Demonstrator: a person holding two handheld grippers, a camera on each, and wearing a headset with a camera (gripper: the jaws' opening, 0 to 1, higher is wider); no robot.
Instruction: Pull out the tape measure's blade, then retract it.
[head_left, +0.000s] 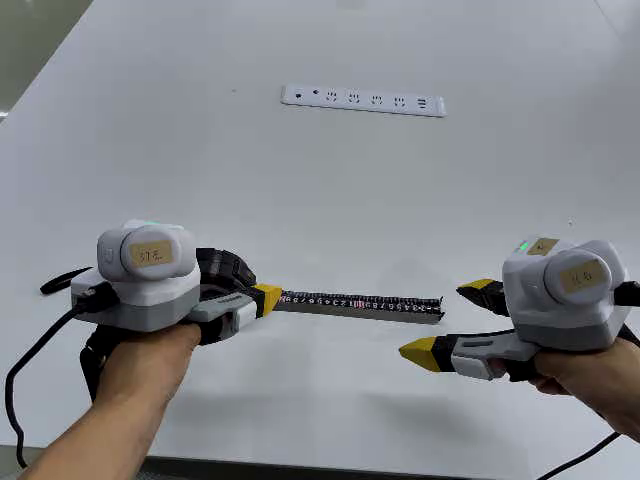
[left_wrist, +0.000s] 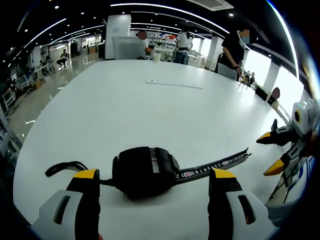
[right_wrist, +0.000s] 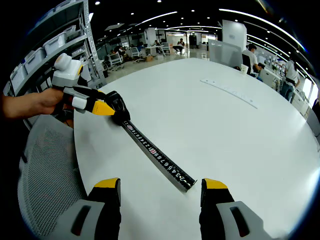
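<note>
- Open-plan office with ceiling strip lights and desks behind; broad white table underneath it all.
- Toward the far edge, about its middle: white power strip, well apart from the work.
- By the near-left edge: left gripper, jaws spread wide, flanking the tape measure case without visibly pinching it.
- By the near-right edge: right gripper, jaws likewise parted, tips either side of the blade's free end, nothing clamped.
- Tape measure case: black, chunky, resting on the table. Probably dense for its size and rubber-skinned, so grippy; best taken across the two flat sides.
- Blade: drawn out, lying flat along the near edge, pointing right. Likely thin springy steel, stiff along its curve, prone to kink if bent, slick on the faces, quick to snap back under the return spring.
- Wrist strap: black loop trailing from the case.
- End hook: smallest and surest hold for pulling; better pinched just behind it and fed back slowly.
</note>
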